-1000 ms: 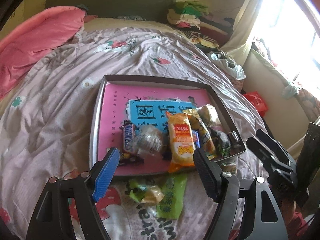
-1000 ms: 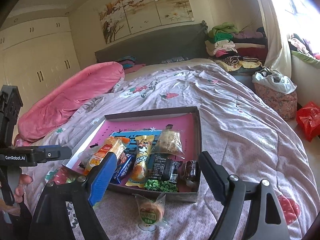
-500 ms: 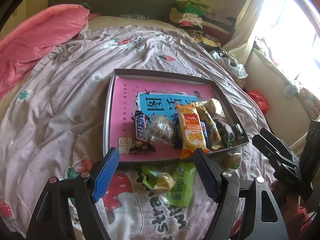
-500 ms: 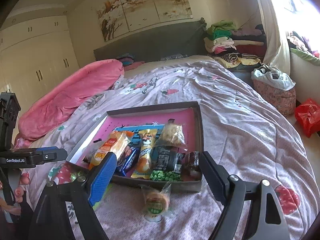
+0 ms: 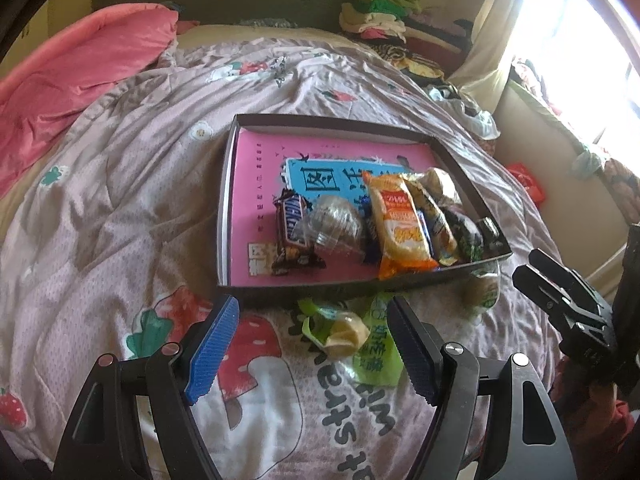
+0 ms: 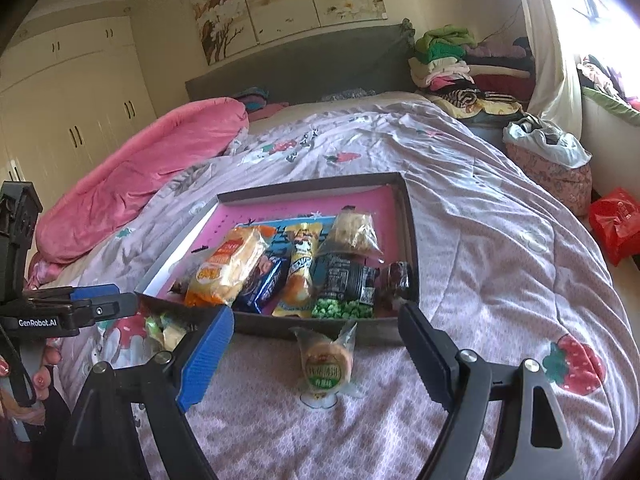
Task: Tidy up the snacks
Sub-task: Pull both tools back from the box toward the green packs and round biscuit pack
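Note:
A shallow dark box with a pink floor [image 5: 256, 184] lies on the bed and holds several snack packs, among them an orange pack [image 5: 402, 226] and a Snickers bar [image 5: 294, 234]. In front of it lie a small yellow snack in a green wrapper [image 5: 342, 330], a green pack [image 5: 378, 354] and a round biscuit pack [image 6: 326, 362]. My left gripper [image 5: 314, 344] is open, hovering around the yellow snack and green pack. My right gripper [image 6: 318, 356] is open, with the round biscuit pack between its fingers. The box also shows in the right wrist view [image 6: 410, 216].
The bed has a pink strawberry-print quilt [image 5: 120, 200] and a rolled pink blanket [image 6: 152, 164] at the far left. Folded clothes [image 6: 452, 64] are piled by the headboard. A bag [image 6: 548, 160] and a red bag [image 6: 616, 224] sit on the floor at right.
Both grippers have drawn back and lowered toward the snacks in front of the box; the box sits farther up in both views. Jaws stay open.

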`<state>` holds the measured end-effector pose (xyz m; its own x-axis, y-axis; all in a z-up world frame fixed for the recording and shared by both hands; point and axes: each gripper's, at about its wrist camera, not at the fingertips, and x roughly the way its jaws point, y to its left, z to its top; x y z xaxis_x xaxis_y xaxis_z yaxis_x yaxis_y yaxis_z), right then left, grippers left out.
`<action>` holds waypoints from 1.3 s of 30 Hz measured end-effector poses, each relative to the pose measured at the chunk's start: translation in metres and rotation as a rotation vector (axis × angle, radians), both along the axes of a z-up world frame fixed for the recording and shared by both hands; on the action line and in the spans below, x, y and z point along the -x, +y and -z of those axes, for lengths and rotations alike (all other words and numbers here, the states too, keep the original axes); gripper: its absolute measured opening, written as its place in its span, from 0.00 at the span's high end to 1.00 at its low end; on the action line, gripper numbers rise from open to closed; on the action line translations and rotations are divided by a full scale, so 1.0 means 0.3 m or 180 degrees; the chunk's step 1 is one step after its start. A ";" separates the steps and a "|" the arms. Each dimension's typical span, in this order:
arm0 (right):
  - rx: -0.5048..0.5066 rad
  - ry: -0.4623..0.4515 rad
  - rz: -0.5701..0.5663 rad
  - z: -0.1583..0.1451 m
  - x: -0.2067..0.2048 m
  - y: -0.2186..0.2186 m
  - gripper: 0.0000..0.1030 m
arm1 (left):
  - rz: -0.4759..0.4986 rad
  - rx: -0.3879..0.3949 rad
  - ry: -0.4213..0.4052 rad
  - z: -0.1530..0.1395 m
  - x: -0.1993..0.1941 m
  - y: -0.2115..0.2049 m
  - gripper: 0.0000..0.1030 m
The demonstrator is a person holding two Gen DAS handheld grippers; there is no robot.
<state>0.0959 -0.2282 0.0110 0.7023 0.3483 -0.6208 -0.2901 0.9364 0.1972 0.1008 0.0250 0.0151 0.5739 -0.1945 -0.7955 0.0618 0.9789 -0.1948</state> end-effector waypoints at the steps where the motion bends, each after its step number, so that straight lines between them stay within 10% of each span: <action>1: 0.0009 0.0012 0.0006 0.002 0.002 0.001 0.19 | 0.0013 -0.0001 0.0010 0.003 0.002 -0.001 0.25; 39: 0.0186 0.0386 0.0013 0.091 -0.015 0.021 0.19 | 0.0193 -0.0132 0.0301 0.136 0.005 -0.068 0.25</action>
